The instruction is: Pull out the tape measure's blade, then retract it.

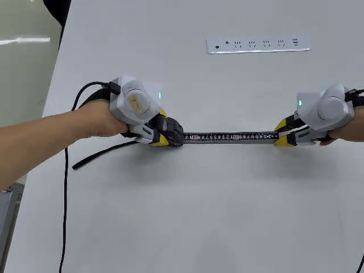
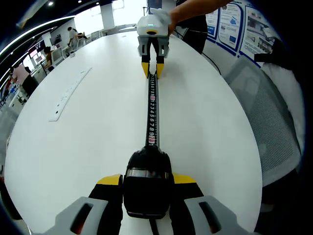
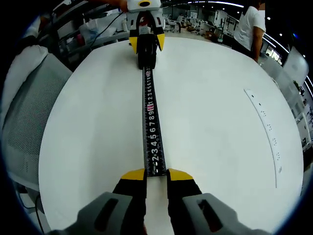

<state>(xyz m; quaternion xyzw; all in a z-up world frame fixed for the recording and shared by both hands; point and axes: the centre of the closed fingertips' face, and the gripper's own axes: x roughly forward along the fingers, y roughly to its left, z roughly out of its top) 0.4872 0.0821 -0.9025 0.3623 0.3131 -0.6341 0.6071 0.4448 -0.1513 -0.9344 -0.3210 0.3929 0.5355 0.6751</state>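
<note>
A black tape measure case (image 1: 172, 131) sits on the white table, held between the yellow-tipped jaws of my left gripper (image 1: 161, 132). In the left gripper view the case (image 2: 147, 180) fills the gap in my left gripper (image 2: 146, 182). Its dark numbered blade (image 1: 230, 137) runs out straight across the table to my right gripper (image 1: 282, 136), which is shut on the blade's end. In the right gripper view the blade (image 3: 152, 129) leads from my right gripper (image 3: 156, 175) to the far case (image 3: 146, 47). The blade (image 2: 152, 110) lies flat on the table.
A white power strip (image 1: 257, 44) lies at the back of the table, also seen as a power strip (image 2: 68, 95) and a power strip (image 3: 267, 135). A black cable (image 1: 65, 187) trails off the table's left edge. People stand in the background beyond the table.
</note>
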